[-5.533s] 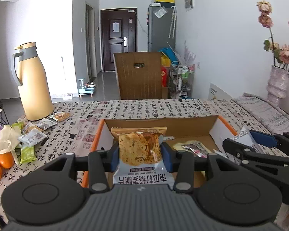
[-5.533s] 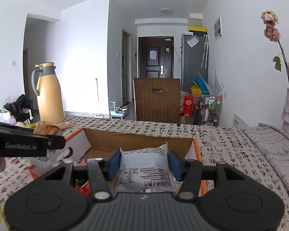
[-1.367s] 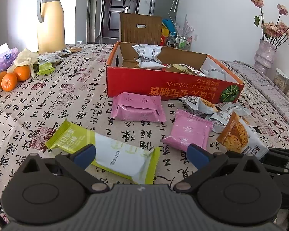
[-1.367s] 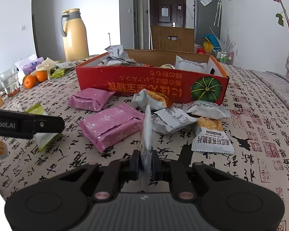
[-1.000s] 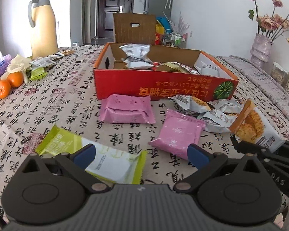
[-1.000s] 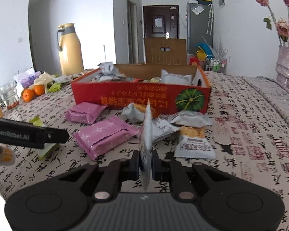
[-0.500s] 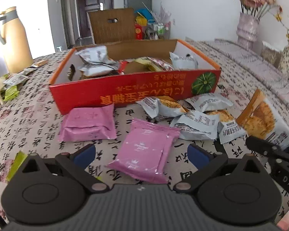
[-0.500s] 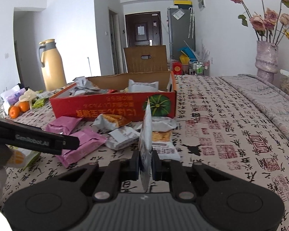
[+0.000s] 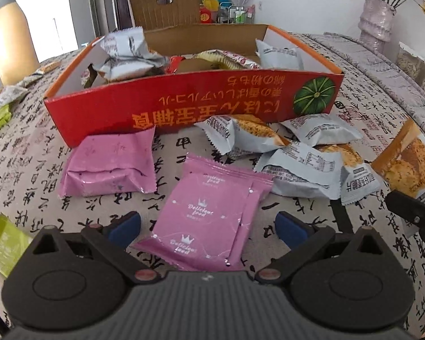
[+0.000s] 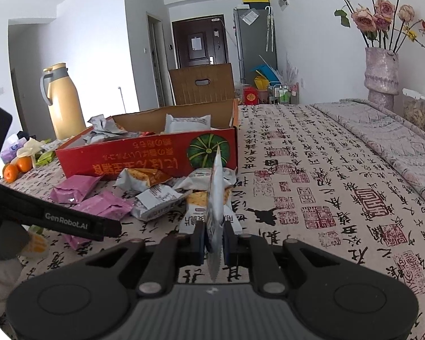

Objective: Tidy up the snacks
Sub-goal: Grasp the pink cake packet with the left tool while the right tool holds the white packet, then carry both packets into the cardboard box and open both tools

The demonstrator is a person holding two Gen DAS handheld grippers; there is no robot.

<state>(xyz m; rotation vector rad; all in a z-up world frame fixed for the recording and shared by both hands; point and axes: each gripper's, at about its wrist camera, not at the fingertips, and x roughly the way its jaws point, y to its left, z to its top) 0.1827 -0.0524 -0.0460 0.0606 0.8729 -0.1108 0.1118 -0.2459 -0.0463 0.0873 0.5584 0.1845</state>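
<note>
left gripper (image 9: 206, 225) spread, straddling near pink packet (image 9: 209, 221) | right gripper (image 10: 214, 238) clamping crisp packet (image 10: 215, 195) | next: closing on pink packet, lifting toward red box (image 9: 184, 104)

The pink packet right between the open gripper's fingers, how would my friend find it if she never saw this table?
Find the big red box with the green pumpkin picture. Two pink packets lie in front of it. Pick the nearer pink packet, lying tilted between the left gripper fingers, with white crowns and "Delicious food" printed on it; the other pink one shows no print.
</note>
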